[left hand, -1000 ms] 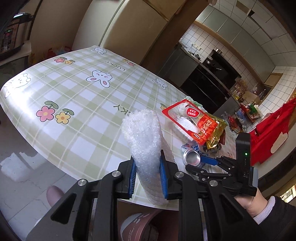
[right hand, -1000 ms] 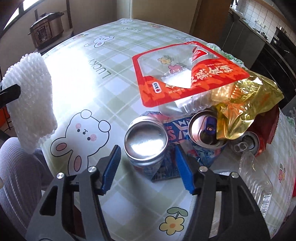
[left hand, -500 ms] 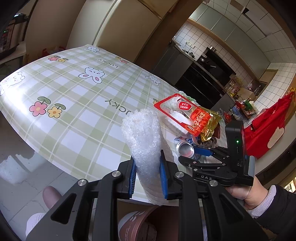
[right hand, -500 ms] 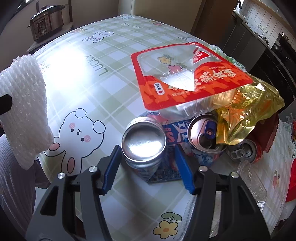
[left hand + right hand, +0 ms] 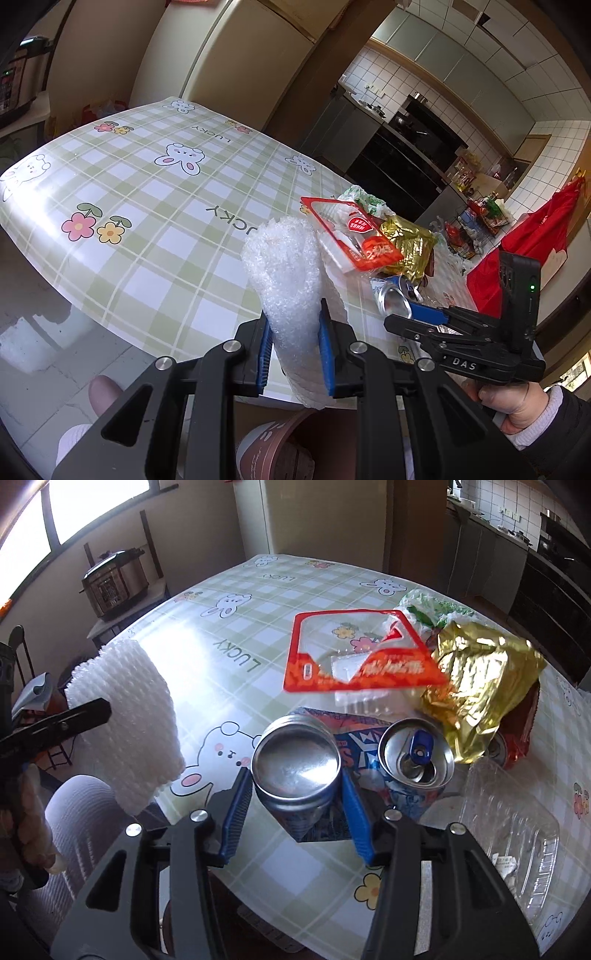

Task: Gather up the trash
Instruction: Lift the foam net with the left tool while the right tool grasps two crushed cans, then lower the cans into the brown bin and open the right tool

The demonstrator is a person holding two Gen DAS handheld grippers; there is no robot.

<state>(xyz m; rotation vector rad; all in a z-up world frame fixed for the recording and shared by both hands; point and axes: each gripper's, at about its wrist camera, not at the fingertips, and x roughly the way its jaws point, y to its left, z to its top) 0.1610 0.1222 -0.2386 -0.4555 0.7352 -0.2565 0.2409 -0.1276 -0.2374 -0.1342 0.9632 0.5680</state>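
My left gripper (image 5: 295,347) is shut on a white foam net sleeve (image 5: 286,280) and holds it off the table's near edge; the sleeve also shows in the right wrist view (image 5: 125,716). My right gripper (image 5: 295,805) has its blue pads on both sides of a blue drink can (image 5: 295,768), lifted and tilted with its base toward the camera. A second opened can (image 5: 415,757) stands beside it. A red-rimmed clear package (image 5: 354,661), a gold foil bag (image 5: 476,686) and a clear plastic tray (image 5: 517,845) lie on the checked tablecloth (image 5: 229,635).
A brown bin (image 5: 280,450) sits below the table edge under my left gripper. A red bag (image 5: 535,232) hangs at the right. A pressure cooker (image 5: 114,587) stands on a side table beyond the far left edge. A blue flat wrapper (image 5: 354,738) lies under the cans.
My right gripper has closed in on the can and lifted it toward the table's near edge. My left gripper has drawn back with the foam sleeve.
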